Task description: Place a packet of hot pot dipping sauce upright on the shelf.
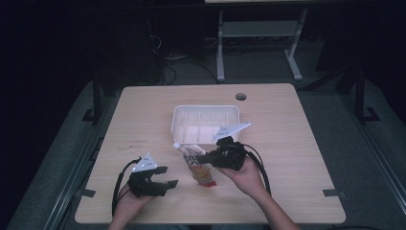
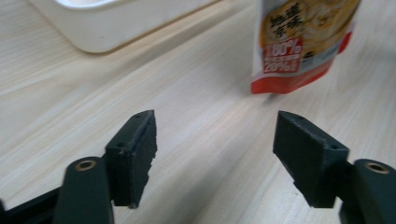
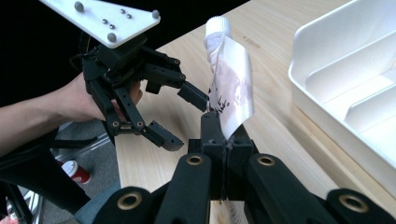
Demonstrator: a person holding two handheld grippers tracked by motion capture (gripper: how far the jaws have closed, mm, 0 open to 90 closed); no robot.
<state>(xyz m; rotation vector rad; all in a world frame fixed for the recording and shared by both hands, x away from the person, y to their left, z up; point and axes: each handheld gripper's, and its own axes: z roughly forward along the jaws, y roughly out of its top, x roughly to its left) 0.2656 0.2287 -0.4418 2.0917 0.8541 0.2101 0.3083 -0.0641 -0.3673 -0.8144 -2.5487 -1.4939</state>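
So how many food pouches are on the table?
1. The pouch sits in the middle of the table, just in front of the white tray, pinched by the right gripper. None seen inside the tray.

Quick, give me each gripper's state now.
Left gripper: open, holding nothing.
Right gripper: shut on the food pouch.

Spouted food pouch [image 1: 200, 166], orange-red base, white cap, pinched and lifted off the table, just at six o'clock of the white divided tray [image 1: 205, 122].
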